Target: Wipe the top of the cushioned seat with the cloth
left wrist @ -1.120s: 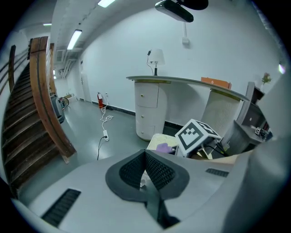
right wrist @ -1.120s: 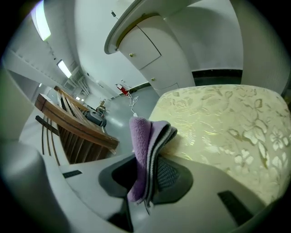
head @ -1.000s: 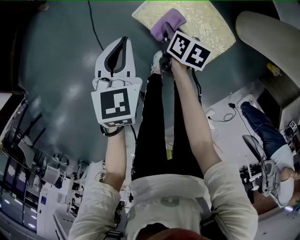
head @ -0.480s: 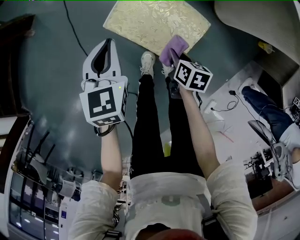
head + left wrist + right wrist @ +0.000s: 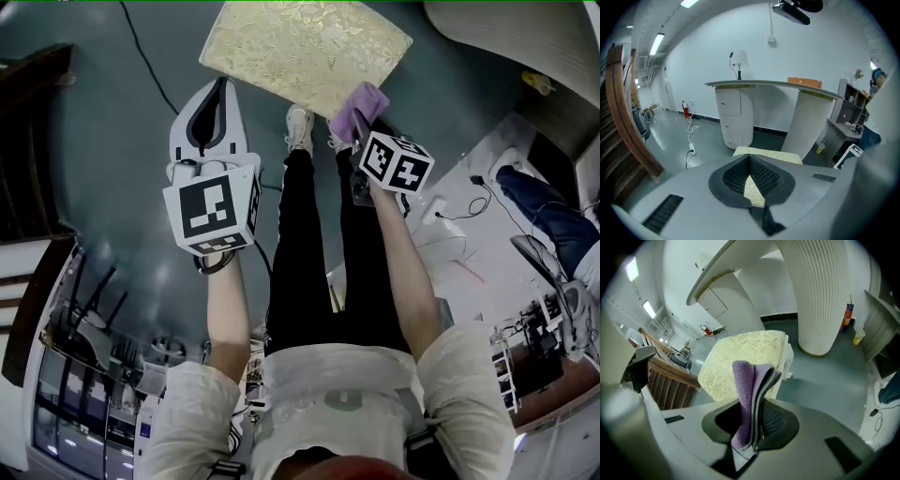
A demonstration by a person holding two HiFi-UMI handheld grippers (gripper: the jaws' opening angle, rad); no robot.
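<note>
While your right gripper (image 5: 358, 120) is pinching the cloth (image 5: 360, 105), the cushioned seat (image 5: 300, 47) is lying at its eleven o'clock, your left gripper (image 5: 221, 89) staying out, pressed together

Black trousers (image 5: 302, 262), pale shirt (image 5: 330, 389), seemingly white shoes (image 5: 298, 127)

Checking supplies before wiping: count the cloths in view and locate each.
1: the purple cloth, clamped in the right hand-held gripper near the cushioned seat edge. More may be hidden.
</note>
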